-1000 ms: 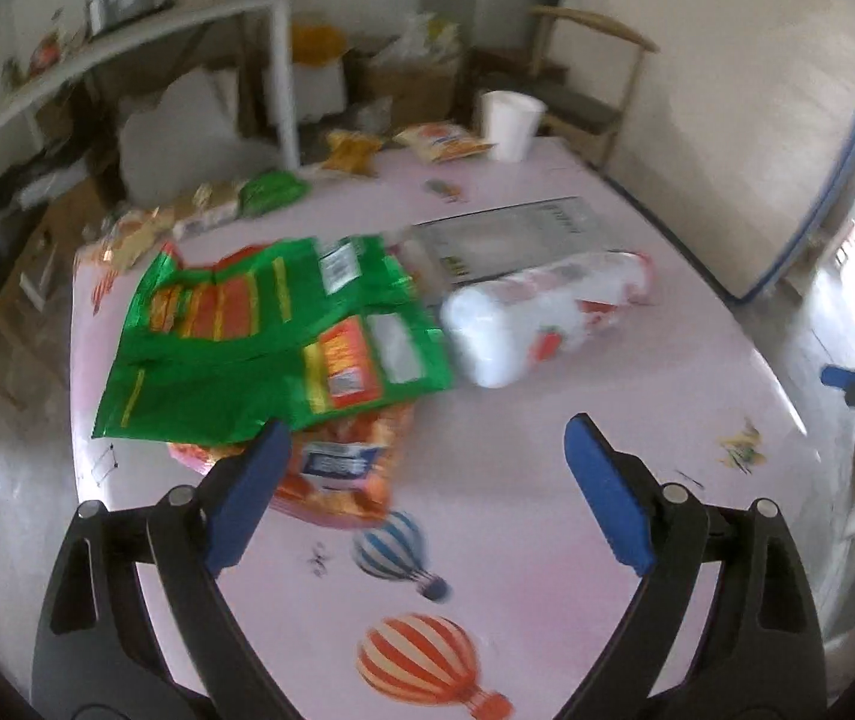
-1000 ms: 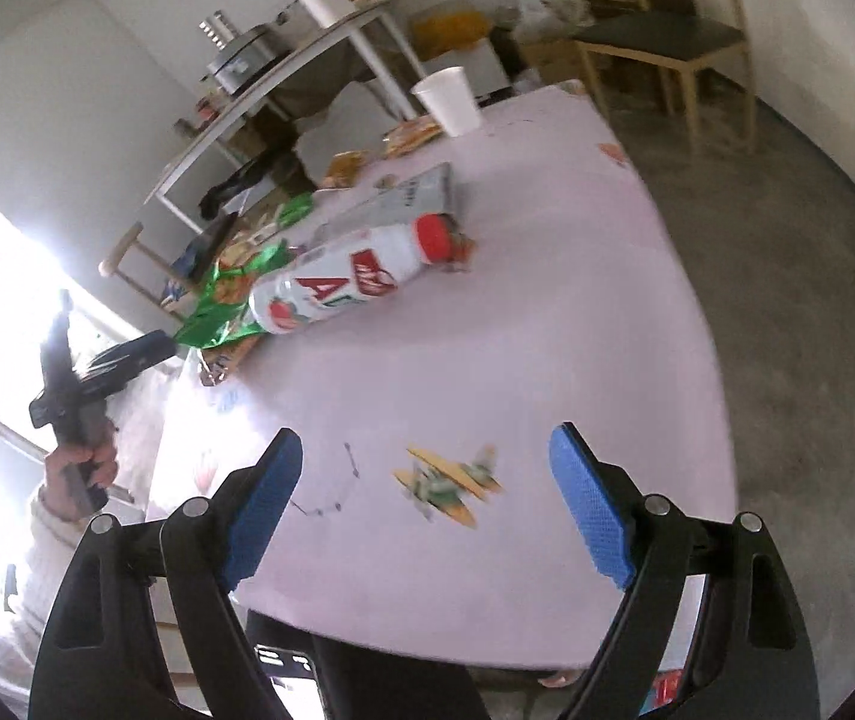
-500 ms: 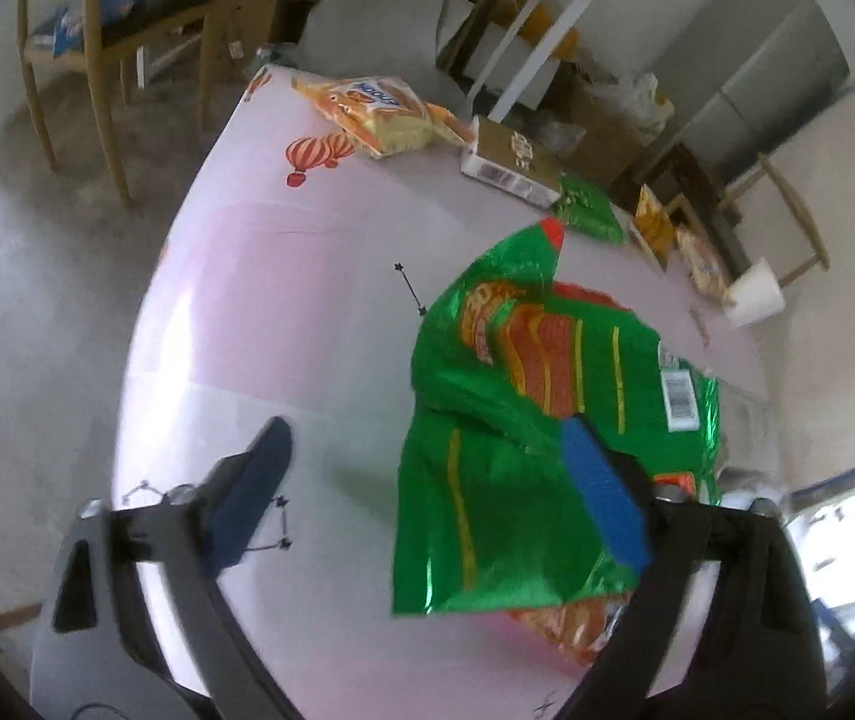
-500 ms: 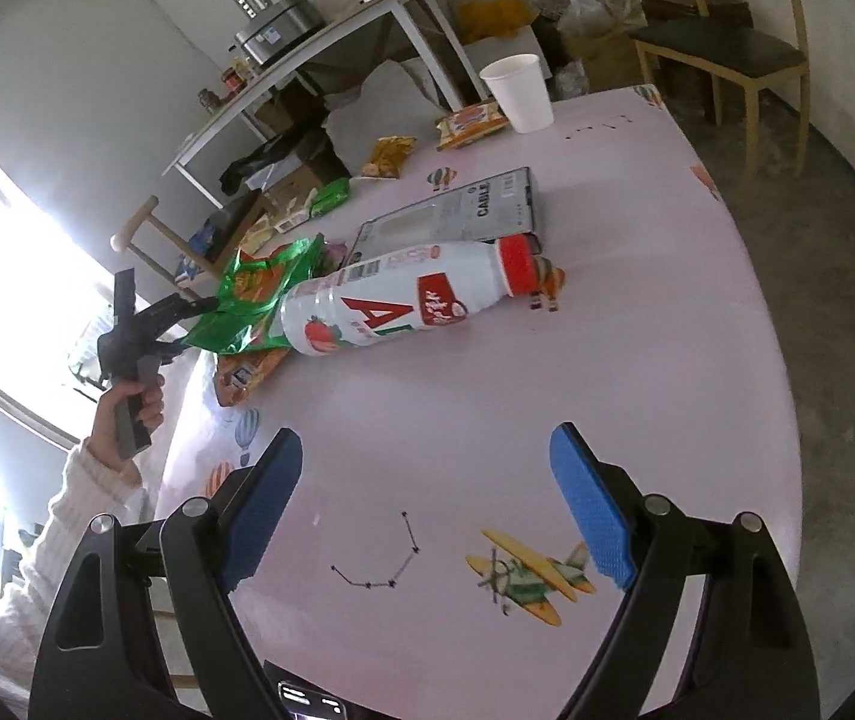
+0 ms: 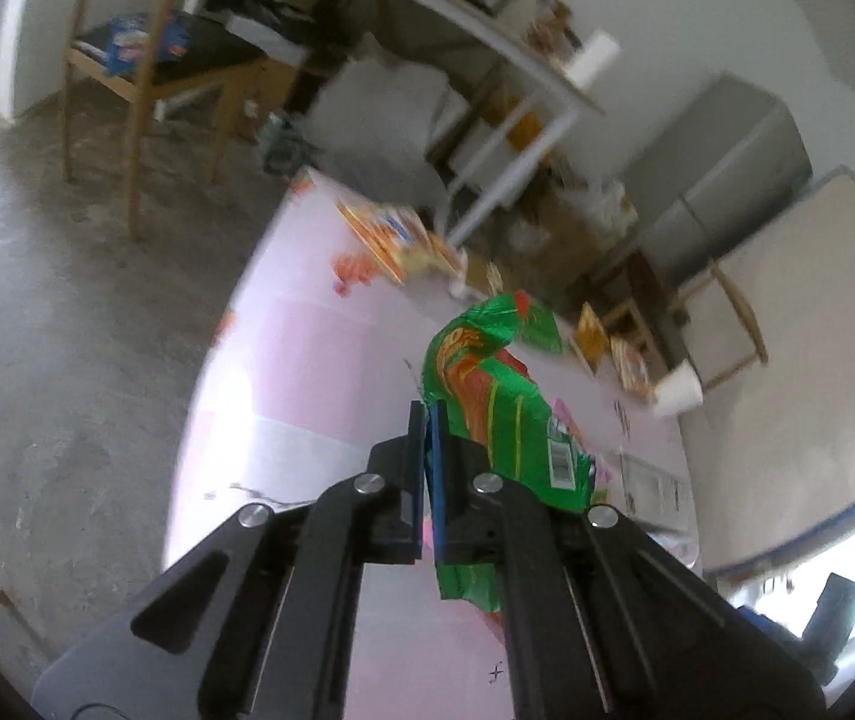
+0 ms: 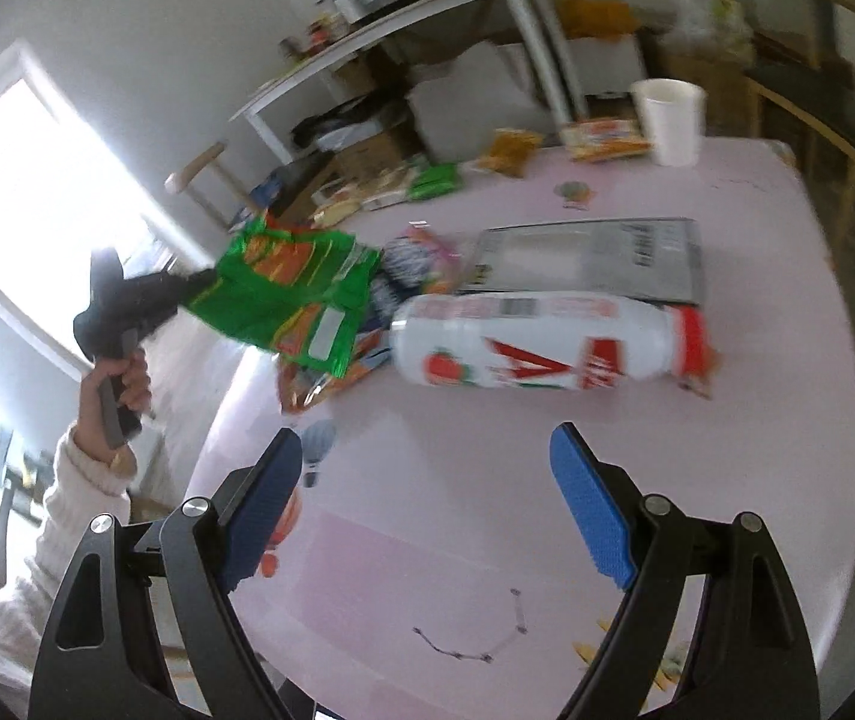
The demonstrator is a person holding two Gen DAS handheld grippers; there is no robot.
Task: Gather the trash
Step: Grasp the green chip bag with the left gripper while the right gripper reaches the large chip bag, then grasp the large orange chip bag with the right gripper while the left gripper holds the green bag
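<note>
My left gripper (image 5: 427,417) is shut on the edge of a green snack bag (image 5: 502,414), which hangs crumpled to the right of the pads. The right wrist view shows that gripper (image 6: 202,285), held by a person's hand (image 6: 121,378), lifting the green bag (image 6: 289,294) off the left side of the pink table (image 6: 427,546). A white bottle with a red cap (image 6: 547,348) lies on its side mid-table. My right gripper (image 6: 427,438) is open and empty, just short of the bottle.
A flat grey box (image 6: 589,258) lies behind the bottle. An orange packet (image 6: 319,384) lay under the green bag. A white paper cup (image 6: 670,120) and small snack packets (image 6: 604,138) sit at the far edge. A wooden chair (image 5: 145,72) and a white shelf table (image 6: 403,24) stand beyond.
The left jaws closed on the green bag's edge, and the gripper rolled and swung left, lifting the bag. The right gripper moved closer to the bottle, still open.
</note>
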